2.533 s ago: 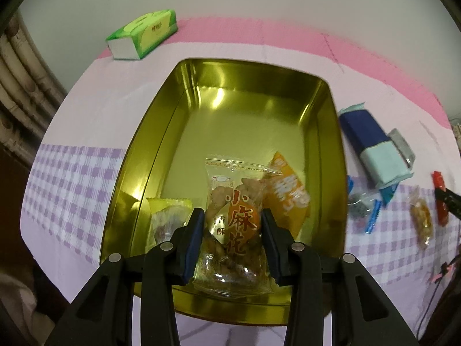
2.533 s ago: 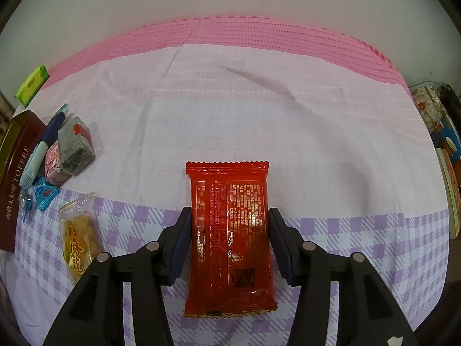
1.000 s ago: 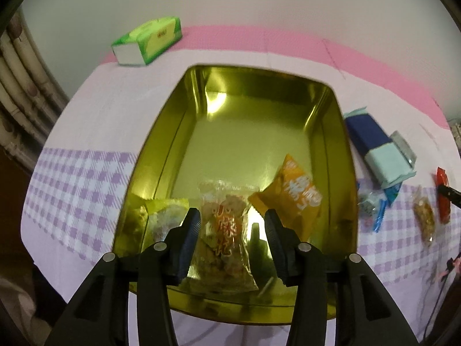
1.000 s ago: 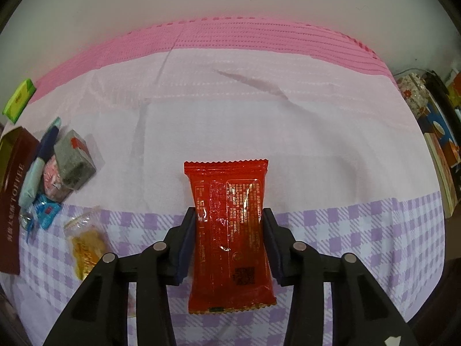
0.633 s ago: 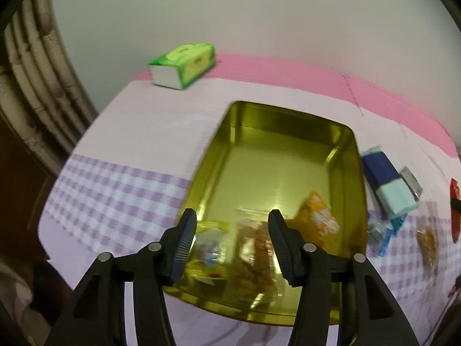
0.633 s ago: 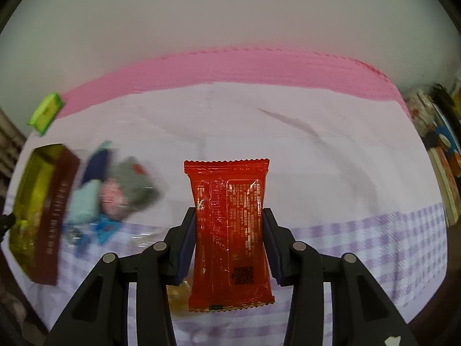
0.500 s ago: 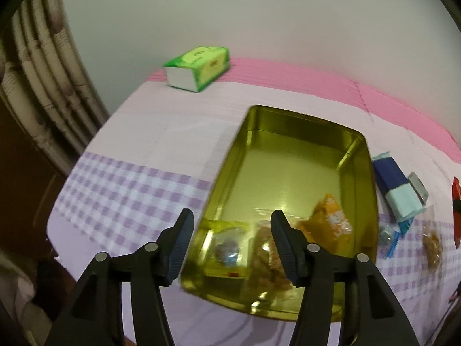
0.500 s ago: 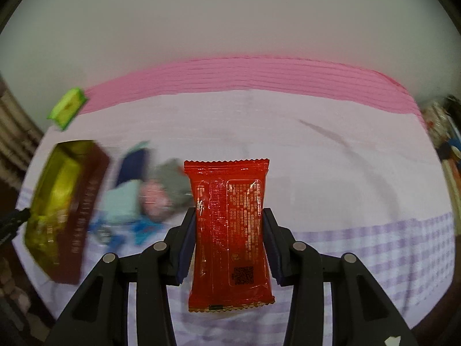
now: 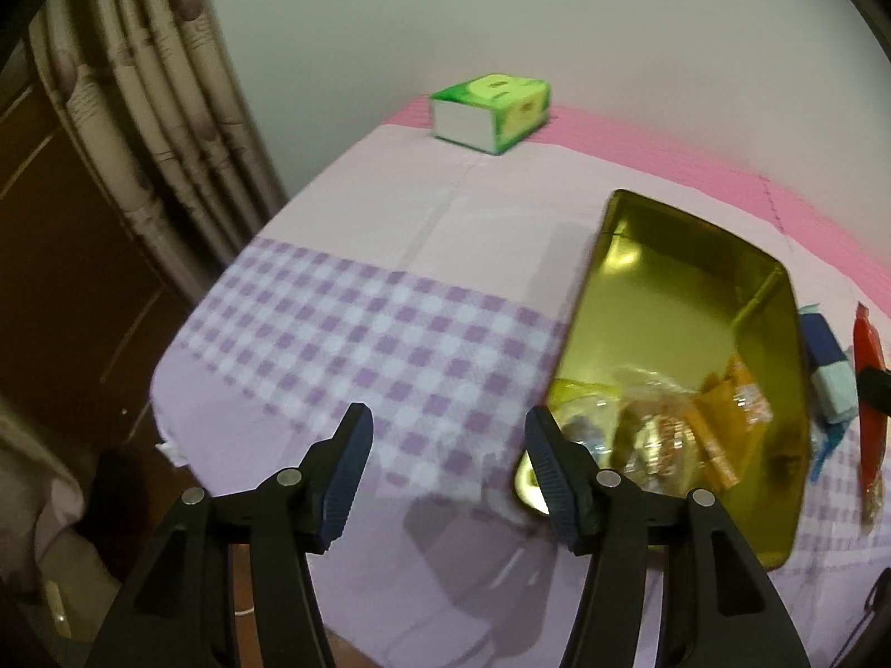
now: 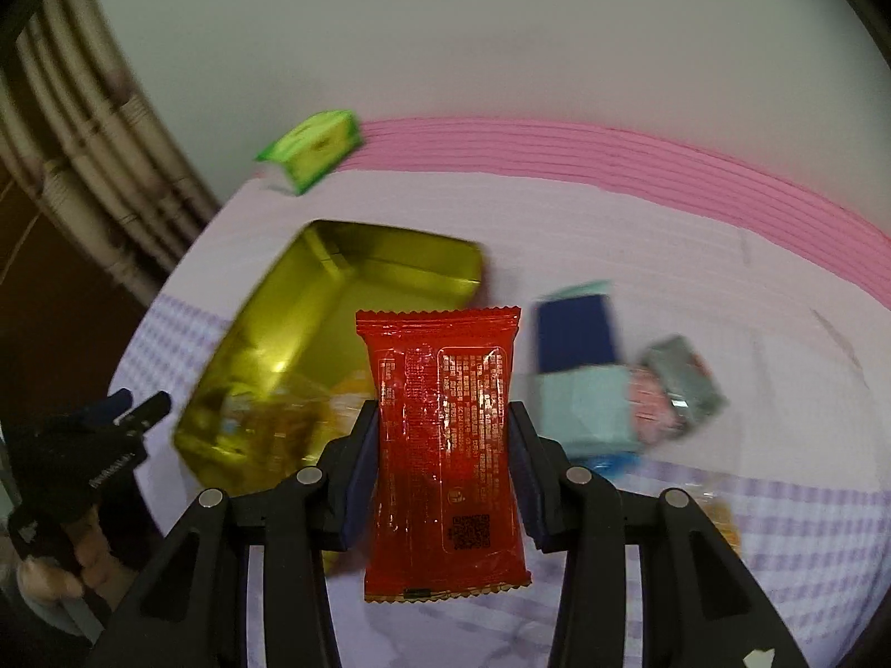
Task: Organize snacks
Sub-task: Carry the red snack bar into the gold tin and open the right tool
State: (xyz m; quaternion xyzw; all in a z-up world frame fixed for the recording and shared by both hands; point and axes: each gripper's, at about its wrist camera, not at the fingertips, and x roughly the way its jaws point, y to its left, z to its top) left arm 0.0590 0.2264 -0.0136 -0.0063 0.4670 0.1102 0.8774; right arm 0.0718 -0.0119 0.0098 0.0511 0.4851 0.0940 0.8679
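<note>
Right gripper: the right gripper point(image 10: 440, 456) is clenched on a red packet point(image 10: 445, 434), which stands upright between its two pads, held clear of the tabletop point(image 10: 640, 256).

Left gripper: the left gripper point(image 9: 445, 462) is released, with nothing between its pads; only checked cloth lies beyond them.

Tin: the gold tin point(image 10: 390, 261) lies ahead and to the left of the right gripper, just behind the top edge of the packet. For the left gripper the same tin point(image 9: 668, 289) sits off to the right.

Tin contents: a few clear and orange wrapped snacks point(image 9: 668, 434) lie heaped at the tin's near end; blur hides their count.

What has changed: a moment ago the left gripper let go of a clear bag of twists inside the tin, and it has since pulled away to the left. The right gripper, which earlier closed on the red packet where it lay on the cloth, has carried it across, so the tin is now in its view.

Meaning for the task: one snack is stowed; I judge the red packet is next, once it is over the tin.

Loose snacks: a blue and pale teal pack point(image 10: 579, 384) and a small grey one point(image 10: 679, 378) lie to the right of the right gripper, outside the tin.

Background: a green box point(image 9: 493, 111) stands far ahead of the left gripper.
</note>
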